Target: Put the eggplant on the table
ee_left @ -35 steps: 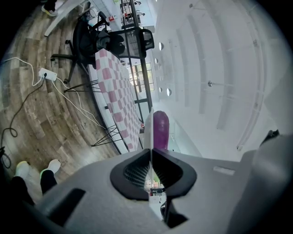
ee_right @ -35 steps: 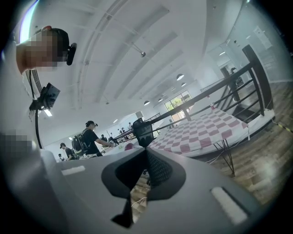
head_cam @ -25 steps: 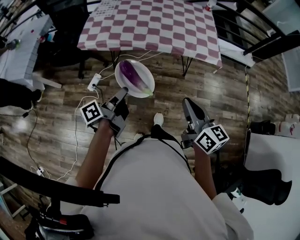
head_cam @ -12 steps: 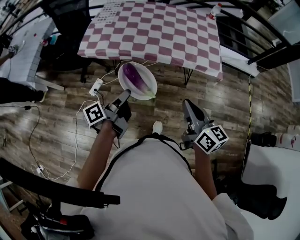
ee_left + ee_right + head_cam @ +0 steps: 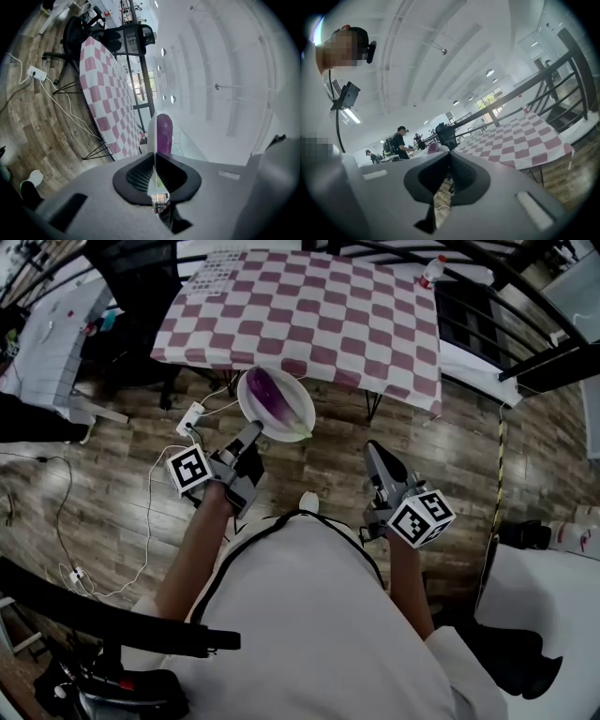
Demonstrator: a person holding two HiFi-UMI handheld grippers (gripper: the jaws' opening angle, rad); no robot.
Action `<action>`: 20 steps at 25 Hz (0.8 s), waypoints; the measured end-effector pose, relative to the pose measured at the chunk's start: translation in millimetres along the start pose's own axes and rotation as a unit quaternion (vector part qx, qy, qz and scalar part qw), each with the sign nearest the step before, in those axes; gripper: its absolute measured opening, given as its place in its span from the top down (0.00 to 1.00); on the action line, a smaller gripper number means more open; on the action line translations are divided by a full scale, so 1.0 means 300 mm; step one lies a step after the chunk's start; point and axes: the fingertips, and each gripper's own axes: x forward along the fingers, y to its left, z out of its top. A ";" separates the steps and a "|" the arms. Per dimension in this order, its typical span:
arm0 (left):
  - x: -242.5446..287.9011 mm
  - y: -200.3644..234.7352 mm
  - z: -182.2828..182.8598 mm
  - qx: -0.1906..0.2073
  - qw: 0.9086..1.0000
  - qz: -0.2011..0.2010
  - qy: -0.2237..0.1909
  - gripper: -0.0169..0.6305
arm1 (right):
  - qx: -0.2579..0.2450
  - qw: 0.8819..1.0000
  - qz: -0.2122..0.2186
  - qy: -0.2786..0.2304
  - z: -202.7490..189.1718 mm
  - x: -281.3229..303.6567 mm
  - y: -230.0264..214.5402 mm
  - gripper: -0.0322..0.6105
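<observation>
A purple eggplant (image 5: 270, 393) lies on a white plate (image 5: 298, 418), held out level over the wooden floor just short of the checkered table (image 5: 309, 315). My left gripper (image 5: 251, 432) is shut on the plate's near rim. In the left gripper view the rim (image 5: 152, 131) runs as a thin white edge between the closed jaws, with the eggplant (image 5: 164, 133) beyond it. My right gripper (image 5: 373, 448) hangs to the right of the plate, shut and empty; in its own view the jaws (image 5: 449, 157) meet, and the table (image 5: 520, 140) lies ahead to the right.
A power strip (image 5: 190, 413) with white cables lies on the floor left of the plate. A black chair (image 5: 141, 296) stands at the table's left end, and a bottle (image 5: 431, 270) sits on its far right corner. Black railings (image 5: 525, 296) run along the right.
Both grippers have moved forward toward the table, the left one carrying the plate with the eggplant. The plate's far rim now sits close to the table's front edge.
</observation>
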 end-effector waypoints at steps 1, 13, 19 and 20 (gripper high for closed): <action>0.014 0.005 -0.004 -0.001 1.000 0.000 -0.002 0.93 | -0.003 1.000 0.003 0.003 0.003 0.001 -0.014 0.94; 0.142 0.027 -0.059 -0.003 1.000 0.011 -0.012 0.93 | -0.004 1.000 0.019 0.019 0.033 -0.009 -0.160 0.94; 0.173 0.021 -0.053 -0.005 1.000 0.015 -0.013 0.93 | 0.001 1.000 0.020 0.023 0.039 -0.004 -0.197 0.94; 0.175 0.019 -0.052 -0.006 1.000 0.015 -0.015 0.93 | 0.002 1.000 0.019 0.023 0.038 -0.008 -0.203 0.94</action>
